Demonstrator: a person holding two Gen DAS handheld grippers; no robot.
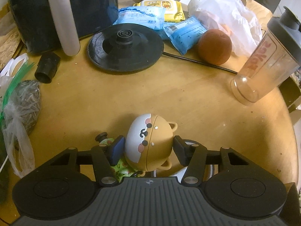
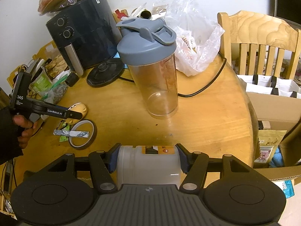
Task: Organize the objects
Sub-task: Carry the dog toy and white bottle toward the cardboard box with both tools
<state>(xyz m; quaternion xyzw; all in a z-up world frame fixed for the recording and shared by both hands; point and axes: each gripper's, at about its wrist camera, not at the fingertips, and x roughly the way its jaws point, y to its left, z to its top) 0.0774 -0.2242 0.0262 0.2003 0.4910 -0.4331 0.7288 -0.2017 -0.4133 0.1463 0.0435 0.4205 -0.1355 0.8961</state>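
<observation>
Left gripper [image 1: 149, 149]: jaws around the bear-faced toy [image 1: 148, 143]; the left pad touches its white side and the right finger sits against its tan side, so it looks clamped on it, low over the table [image 1: 169, 98].
Right gripper [image 2: 148, 159]: closed on a translucent white container [image 2: 148, 164] with a yellow label, held above the table edge.
Done so far: two items are in the grippers; no sorted spot is visible, so nothing looks put away.
Left to do: the shaker bottle [image 2: 150, 69], orange [image 1: 214, 46], kettle base [image 1: 125, 47], blue packets [image 1: 180, 33], wipes pack [image 1: 165, 9] and tape roll [image 2: 82, 133] lie scattered.
Progress: early, by my judgement; most of the clutter is untouched.
</observation>
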